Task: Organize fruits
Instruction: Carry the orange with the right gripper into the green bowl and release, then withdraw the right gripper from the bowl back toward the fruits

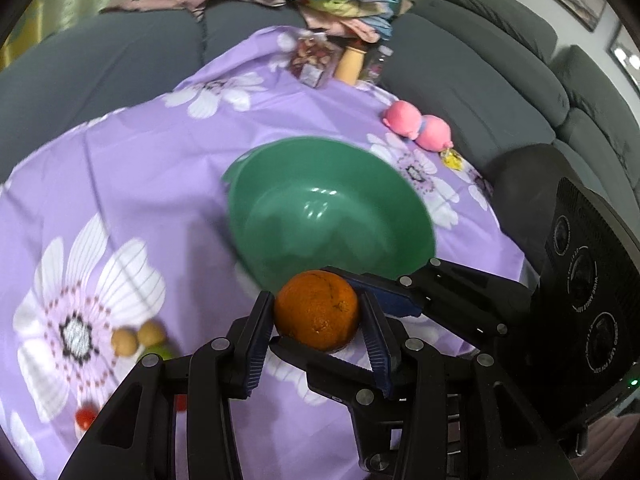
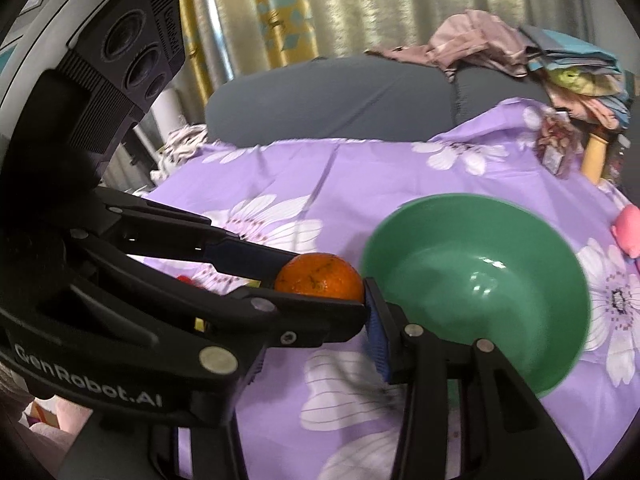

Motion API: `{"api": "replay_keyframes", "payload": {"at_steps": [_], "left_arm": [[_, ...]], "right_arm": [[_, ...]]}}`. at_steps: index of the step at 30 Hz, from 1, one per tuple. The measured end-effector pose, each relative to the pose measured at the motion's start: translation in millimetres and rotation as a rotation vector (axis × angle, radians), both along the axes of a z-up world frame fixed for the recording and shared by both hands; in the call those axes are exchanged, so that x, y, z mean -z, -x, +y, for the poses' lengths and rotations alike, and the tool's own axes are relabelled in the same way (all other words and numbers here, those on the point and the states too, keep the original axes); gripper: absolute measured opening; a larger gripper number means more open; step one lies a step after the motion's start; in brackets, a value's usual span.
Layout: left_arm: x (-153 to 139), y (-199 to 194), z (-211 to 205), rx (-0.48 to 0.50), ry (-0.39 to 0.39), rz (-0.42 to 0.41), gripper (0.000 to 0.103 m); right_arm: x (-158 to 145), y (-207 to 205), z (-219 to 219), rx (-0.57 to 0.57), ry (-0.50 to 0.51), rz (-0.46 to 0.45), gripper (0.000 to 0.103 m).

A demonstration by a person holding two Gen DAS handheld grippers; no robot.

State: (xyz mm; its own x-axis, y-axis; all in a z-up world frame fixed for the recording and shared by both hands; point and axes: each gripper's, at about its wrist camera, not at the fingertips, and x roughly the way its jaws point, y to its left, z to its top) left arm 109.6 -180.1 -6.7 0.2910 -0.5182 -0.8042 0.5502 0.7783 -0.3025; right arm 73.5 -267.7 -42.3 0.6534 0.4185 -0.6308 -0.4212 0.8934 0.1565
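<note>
Both grippers are clamped on the same orange (image 1: 317, 310): the left gripper (image 1: 316, 320) pinches its sides, and the right gripper (image 2: 324, 300) takes it crosswise, one finger over and one under, each set narrow around the fruit. The orange hangs above the purple cloth (image 1: 160, 184), just short of the near rim of the empty green bowl (image 1: 332, 216). This looks like the carry step. Next, I'd guess, the pair must bring it over the rim together and let go low inside. The orange is round, deep in colour, its skin dimpled with dark flecks. More small fruits (image 1: 138, 338) lie near the cloth's near-left edge.
</note>
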Motion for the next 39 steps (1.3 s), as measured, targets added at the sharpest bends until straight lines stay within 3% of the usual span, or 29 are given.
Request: {"api": "replay_keyframes", "payload": {"at_steps": [16,23,28,31,34,39], "left_arm": [[9.7,-33.4,-49.8,0.086,0.016,0.041,0.044],[12.2,-36.5,-47.9,0.05,0.007,0.037,0.044],[3.0,-32.0,-34.5,-0.012,-0.029,-0.019,0.076],[-4.3,-28.9,-19.1,-0.061,-0.05,-0.05,0.078],[-11.3,-22.4,-1.5,-0.112,-0.071,-0.082,0.088],[-17.8,-7.5,30.8,-0.194,-0.106,-0.113,0.091]], "right_arm": [[5.0,-38.9,-55.0,0.132,0.007,0.013,0.043],[8.9,-41.8,-63.5,0.169,0.022,0.033,0.047],[5.2,-34.8,-64.3,0.195,0.035,0.027,0.056],[0.5,-29.3,-62.9,0.204,0.044,0.016,0.061],[-5.4,-21.7,-60.0,0.208,0.052,0.004,0.065],[-14.8,-10.4,-53.5,0.204,0.054,-0.013,0.07]]}}
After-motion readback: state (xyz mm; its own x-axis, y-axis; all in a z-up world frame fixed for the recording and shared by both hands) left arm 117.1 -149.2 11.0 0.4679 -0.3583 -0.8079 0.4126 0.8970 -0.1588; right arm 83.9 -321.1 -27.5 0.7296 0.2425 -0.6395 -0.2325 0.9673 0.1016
